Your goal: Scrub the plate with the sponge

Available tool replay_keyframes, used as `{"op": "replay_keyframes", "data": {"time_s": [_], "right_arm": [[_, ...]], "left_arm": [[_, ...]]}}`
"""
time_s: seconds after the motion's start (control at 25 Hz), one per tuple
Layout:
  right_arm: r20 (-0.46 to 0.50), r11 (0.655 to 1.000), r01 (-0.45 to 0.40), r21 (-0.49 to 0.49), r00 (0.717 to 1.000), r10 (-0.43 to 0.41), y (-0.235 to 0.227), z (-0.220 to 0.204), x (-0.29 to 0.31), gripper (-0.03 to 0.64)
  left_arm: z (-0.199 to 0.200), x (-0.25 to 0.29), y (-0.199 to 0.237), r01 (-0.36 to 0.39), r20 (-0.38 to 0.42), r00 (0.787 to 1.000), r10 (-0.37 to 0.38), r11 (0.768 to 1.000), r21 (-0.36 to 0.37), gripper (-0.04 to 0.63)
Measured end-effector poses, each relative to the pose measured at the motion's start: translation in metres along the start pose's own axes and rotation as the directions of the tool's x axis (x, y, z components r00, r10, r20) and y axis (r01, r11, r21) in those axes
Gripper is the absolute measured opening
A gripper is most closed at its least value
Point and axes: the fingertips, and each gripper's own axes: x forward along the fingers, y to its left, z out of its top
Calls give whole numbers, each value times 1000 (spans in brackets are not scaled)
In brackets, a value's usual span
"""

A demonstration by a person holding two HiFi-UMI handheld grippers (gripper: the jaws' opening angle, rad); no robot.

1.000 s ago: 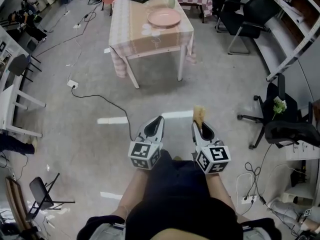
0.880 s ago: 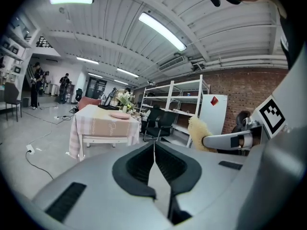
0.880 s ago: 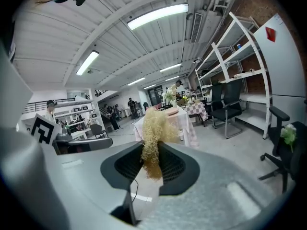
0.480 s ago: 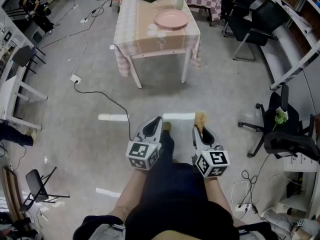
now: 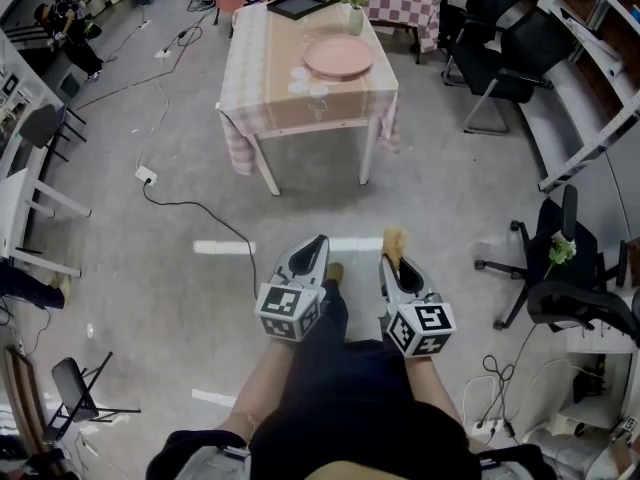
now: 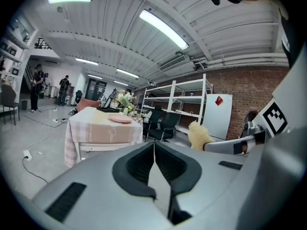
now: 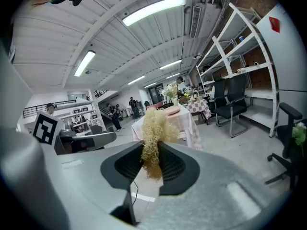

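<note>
— What has changed for us in the last second?

— Mostly our footing. The desk [image 5: 300,108] with the plate [image 5: 338,56] sits a touch lower in the head view than it did. A shoe [image 5: 333,272] now shows between the grippers, where a second ago there was none. We judge that we are walking toward the desk.

— And the grippers?

— They keep their pose, held low before us, side by side, pointing toward the desk. The right gripper [image 5: 390,261] still has its jaws clamped on the sponge [image 5: 394,240]. In its own view the yellow tuft stands up from between them, with the plate far off behind it. The left gripper [image 5: 319,240] has its jaws together, with nothing between them.

— So where does that leave the scrubbing?

— Not begun. The plate lies on the right side of the desk top, well apart from the sponge, with a stretch of floor [image 5: 450,188] between us and it. We have the tool in hand; what remains first is the approach.

— What does the next move call for?

— We reckon a few more steps, then raising the right gripper over the plate. The idle left gripper could steady the rim while we scrub.
</note>
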Motion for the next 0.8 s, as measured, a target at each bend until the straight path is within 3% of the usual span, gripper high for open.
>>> {"op": "replay_keyframes", "data": {"time_s": [0.8], "right_arm": [[-24, 1000, 7, 10, 1000, -7, -39, 66, 123, 81]], "left_arm": [[54, 113, 71, 27, -14, 1000, -27, 1000, -1, 17]]}}
